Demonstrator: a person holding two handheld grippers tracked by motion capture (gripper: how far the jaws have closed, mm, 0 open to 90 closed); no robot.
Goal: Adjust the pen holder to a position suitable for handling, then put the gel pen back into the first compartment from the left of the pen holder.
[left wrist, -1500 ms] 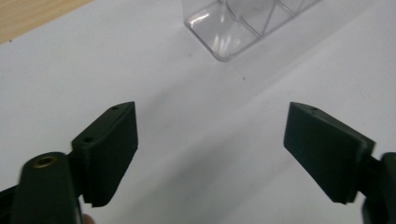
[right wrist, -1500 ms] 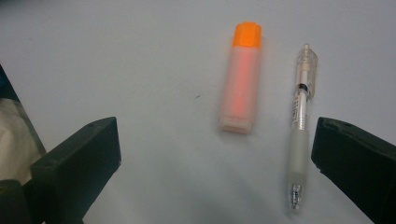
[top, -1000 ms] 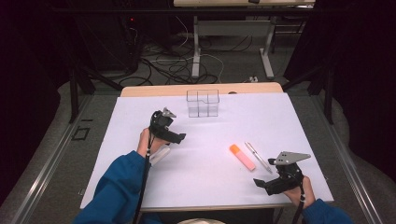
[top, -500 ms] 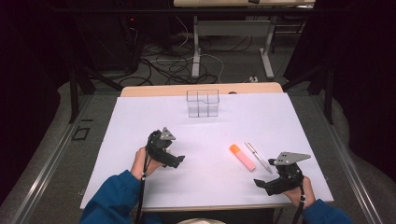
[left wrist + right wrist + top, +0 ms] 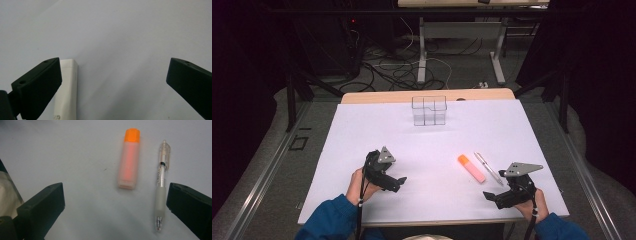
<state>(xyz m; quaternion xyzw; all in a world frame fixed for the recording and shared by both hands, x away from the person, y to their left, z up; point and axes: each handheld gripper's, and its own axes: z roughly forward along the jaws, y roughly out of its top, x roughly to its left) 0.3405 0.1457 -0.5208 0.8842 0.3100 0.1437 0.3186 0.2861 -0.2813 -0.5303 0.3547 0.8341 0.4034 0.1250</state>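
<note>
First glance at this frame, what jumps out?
The orange highlighter lies beside a clear pen on the white table, just ahead of the open right hand-held gripper. A clear compartment box stands at the far edge. A white stick-like object lies by the open left hand-held gripper.

Dark room (cables [image 5: 402, 75] on floor), white table [image 5: 362, 150].

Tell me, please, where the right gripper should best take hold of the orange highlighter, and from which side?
Probably best on the pale translucent body of the highlighter, below its orange cap, coming straight down from above. It lies flat on the white table, so only its long sides are free. The pen lies close alongside, so one finger must slip into that narrow gap. The right gripper is already open wide.
</note>
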